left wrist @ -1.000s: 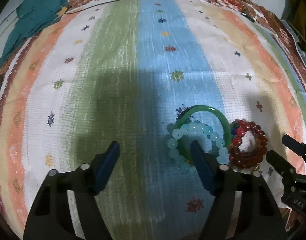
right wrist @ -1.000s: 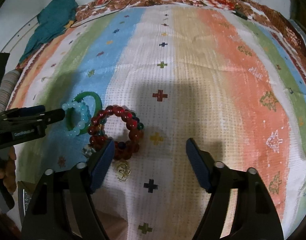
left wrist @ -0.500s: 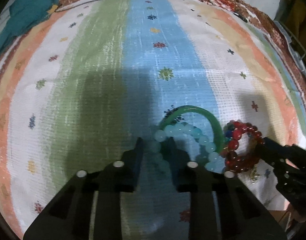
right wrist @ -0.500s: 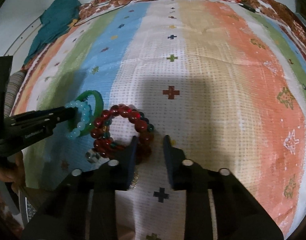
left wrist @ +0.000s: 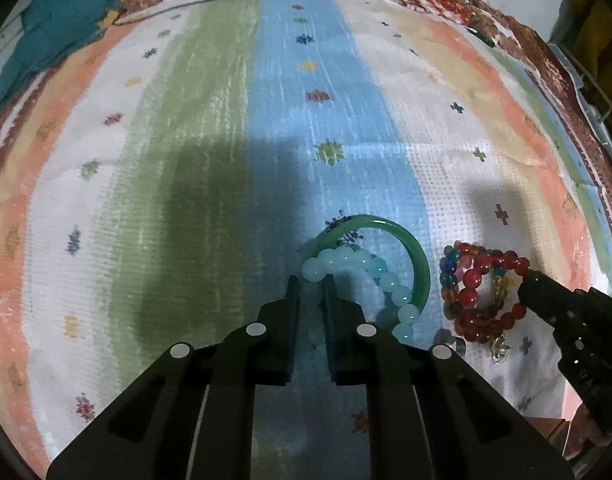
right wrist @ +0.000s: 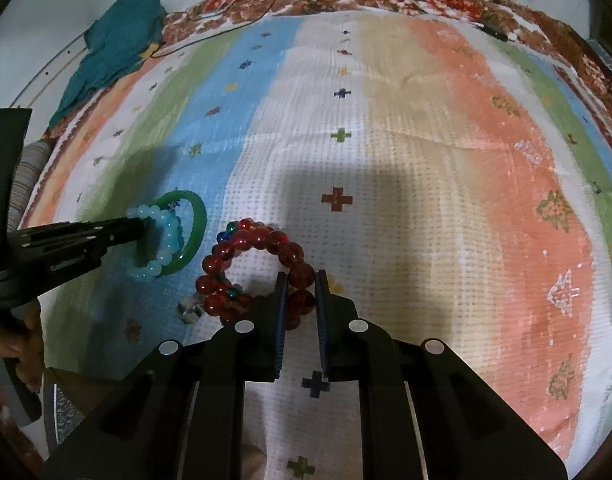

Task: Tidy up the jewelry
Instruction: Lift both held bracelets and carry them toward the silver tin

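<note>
We've got our left gripper [left wrist: 310, 285] pinching the pale aqua bead bracelet [left wrist: 361, 276] lying across the green bangle [left wrist: 417, 264], and our right gripper [right wrist: 300, 280] clamped on the red bead bracelet [right wrist: 258, 264] just beside. All sit near the striped cloth's [right wrist: 425, 160] near edge, with open cloth running far ahead. Gripper lettering is unreadable.
</note>
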